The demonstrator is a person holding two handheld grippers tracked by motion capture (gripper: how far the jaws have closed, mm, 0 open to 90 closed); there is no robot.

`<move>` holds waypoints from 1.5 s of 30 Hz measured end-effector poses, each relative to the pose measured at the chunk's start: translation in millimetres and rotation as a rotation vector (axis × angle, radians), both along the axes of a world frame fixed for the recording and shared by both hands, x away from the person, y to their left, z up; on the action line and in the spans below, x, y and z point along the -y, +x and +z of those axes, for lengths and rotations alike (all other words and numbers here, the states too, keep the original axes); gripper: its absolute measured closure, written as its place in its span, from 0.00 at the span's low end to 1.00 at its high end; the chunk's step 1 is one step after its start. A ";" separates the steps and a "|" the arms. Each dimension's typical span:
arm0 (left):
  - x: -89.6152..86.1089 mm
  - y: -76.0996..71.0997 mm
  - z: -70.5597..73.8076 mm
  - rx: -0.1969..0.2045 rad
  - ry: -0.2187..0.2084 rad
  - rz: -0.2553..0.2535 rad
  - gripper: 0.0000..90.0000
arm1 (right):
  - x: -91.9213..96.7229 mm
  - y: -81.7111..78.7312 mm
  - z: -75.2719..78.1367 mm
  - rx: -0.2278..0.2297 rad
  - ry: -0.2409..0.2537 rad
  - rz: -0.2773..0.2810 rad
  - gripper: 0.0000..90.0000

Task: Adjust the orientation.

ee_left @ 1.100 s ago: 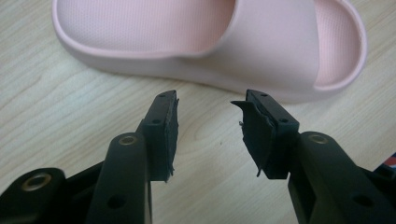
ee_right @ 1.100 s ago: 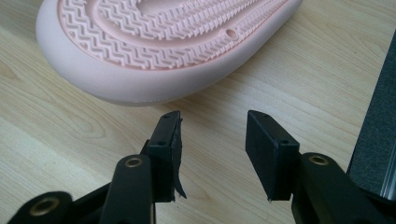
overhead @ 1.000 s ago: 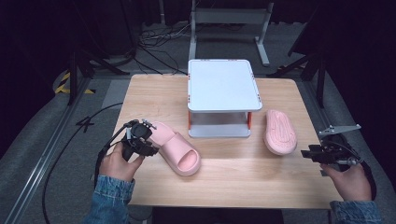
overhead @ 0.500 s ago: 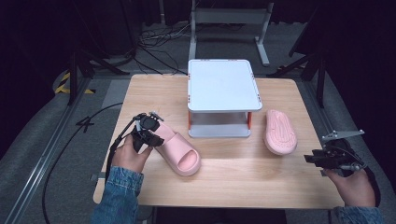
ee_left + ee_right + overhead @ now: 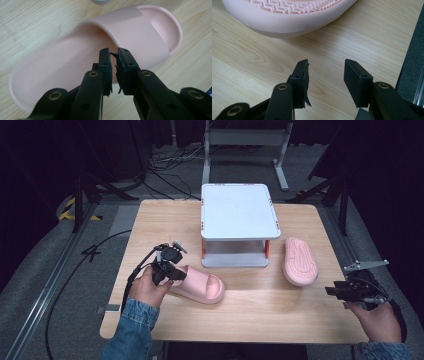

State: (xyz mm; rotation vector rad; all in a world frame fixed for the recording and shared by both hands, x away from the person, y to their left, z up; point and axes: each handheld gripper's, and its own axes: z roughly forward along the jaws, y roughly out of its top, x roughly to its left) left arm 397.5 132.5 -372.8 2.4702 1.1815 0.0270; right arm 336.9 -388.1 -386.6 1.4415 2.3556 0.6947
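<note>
A pink slipper (image 5: 200, 287) lies sole down on the left part of the table, its strap toward the right. My left gripper (image 5: 172, 272) is over its heel end. In the left gripper view the left gripper (image 5: 113, 53) hangs over the footbed of the slipper (image 5: 62, 62) at the strap's edge. Its jaws have just been closing and stand shut, with nothing visible between them. A second pink slipper (image 5: 300, 261) lies sole up at the right. My right gripper (image 5: 332, 291) is open just short of that slipper (image 5: 287, 15), above bare wood (image 5: 325, 67).
A white two-level stand (image 5: 239, 210) with orange posts sits at the middle back of the wooden table (image 5: 250, 320). The table's right edge (image 5: 404, 62) runs close beside my right gripper. Cables trail off the left side to the floor.
My left hand has moved right, from beside the slipper's heel to over it, and its jaws have drawn together. The right gripper has hardly moved.
</note>
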 end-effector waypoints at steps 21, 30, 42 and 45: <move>51.8 -12.7 -6.6 -0.054 -0.010 -0.107 0.74 | 3.1 0.5 -2.3 -0.004 0.000 -0.002 0.60; 24.2 -6.9 -6.0 0.050 0.075 -0.019 0.49 | 1.8 -0.2 -2.3 -0.004 0.006 0.000 0.59; 50.0 17.8 -35.9 0.017 0.130 -0.029 0.60 | 9.3 -12.4 -6.9 -0.023 0.008 -0.016 0.60; 48.7 17.2 -33.0 0.024 0.128 -0.024 0.71 | 10.7 -13.4 -8.0 -0.026 0.010 -0.020 0.61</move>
